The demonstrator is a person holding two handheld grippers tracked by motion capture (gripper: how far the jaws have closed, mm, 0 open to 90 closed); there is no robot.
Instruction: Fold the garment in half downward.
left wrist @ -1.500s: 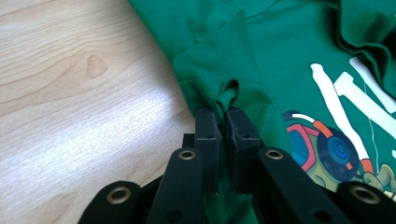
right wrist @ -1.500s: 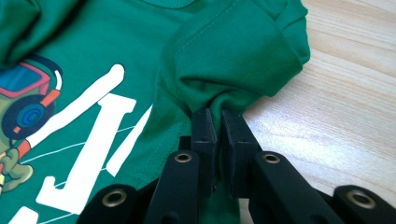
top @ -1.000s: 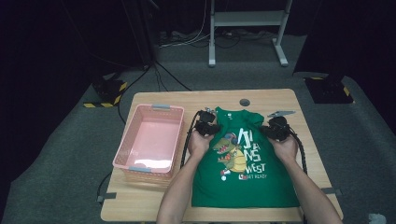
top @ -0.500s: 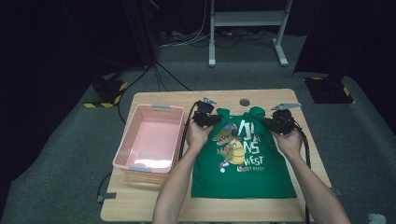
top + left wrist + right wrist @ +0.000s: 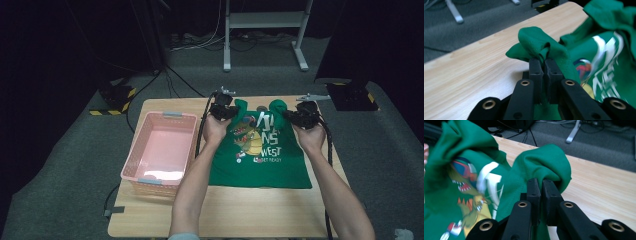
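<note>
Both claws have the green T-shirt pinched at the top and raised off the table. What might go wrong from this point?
The left claw and right claw each pinch only a small bunched fold of the T-shirt, so the cloth may slip out. The hem lies on the table and may drag or crease. The pink basket stands close beside the left forearm.

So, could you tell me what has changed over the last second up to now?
Both grippers, the left gripper and right gripper, have risen, lifting the top of the green T-shirt off the table; its top edge now hangs bunched from them. Both remain clamped on the fabric, the hem remains on the table, and the pink basket has not moved.
</note>
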